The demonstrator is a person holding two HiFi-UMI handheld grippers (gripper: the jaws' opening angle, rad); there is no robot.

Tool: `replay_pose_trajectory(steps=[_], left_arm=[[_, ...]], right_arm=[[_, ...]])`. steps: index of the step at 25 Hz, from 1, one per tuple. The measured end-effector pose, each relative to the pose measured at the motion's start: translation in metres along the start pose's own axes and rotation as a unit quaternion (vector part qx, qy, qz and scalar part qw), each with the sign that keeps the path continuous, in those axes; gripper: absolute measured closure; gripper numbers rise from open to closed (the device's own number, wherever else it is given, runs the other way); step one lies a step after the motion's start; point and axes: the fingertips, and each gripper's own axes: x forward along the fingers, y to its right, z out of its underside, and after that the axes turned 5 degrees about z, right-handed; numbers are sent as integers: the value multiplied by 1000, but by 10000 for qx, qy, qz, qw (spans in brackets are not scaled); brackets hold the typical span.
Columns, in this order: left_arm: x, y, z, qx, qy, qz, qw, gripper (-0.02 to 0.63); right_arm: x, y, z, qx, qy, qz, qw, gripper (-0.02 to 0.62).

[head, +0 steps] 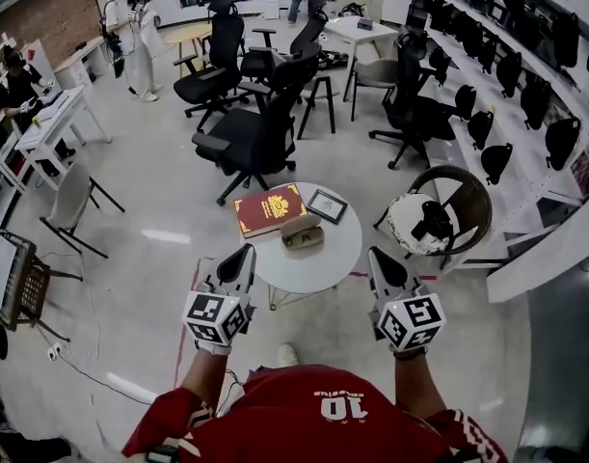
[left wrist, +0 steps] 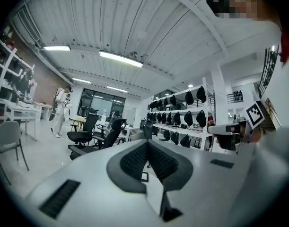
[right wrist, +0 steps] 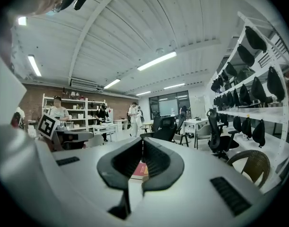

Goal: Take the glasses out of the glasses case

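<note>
A closed tan glasses case [head: 302,231] lies near the middle of a small round white table [head: 318,280] in the head view. The glasses themselves are not visible. My left gripper [head: 244,252] hovers at the table's near-left rim, shut and holding nothing. My right gripper [head: 376,256] hangs just off the near-right rim, also shut and empty. Both stay short of the case. In the left gripper view the left gripper [left wrist: 147,142] has its jaws closed together, pointing level into the room. The right gripper [right wrist: 143,140] looks the same in its own view.
A red book [head: 269,208] and a small framed picture [head: 327,205] lie behind the case. A round wicker chair [head: 468,193] stands to the table's right. Black office chairs [head: 255,133] crowd behind it. Shelves [head: 525,75] line the right wall.
</note>
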Motion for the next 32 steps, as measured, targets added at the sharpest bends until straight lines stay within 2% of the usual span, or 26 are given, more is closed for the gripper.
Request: replay_pose_trajectory(steps=[8, 16, 24, 32], left_arm=[[26, -44, -8, 8, 61, 51, 10000, 597], [48, -74, -7, -2, 57, 190, 9998, 597], [65, -75, -2, -37, 64, 386, 9992, 598], [75, -73, 4, -61, 13, 383, 9992, 597]], right_arm=[[60, -16, -7, -66, 33, -130, 9999, 577], [94, -20, -6, -53, -3, -65, 10000, 578], [97, -7, 5, -14, -141, 128, 9998, 577], [112, 1, 11, 45, -153, 29, 9999, 577]])
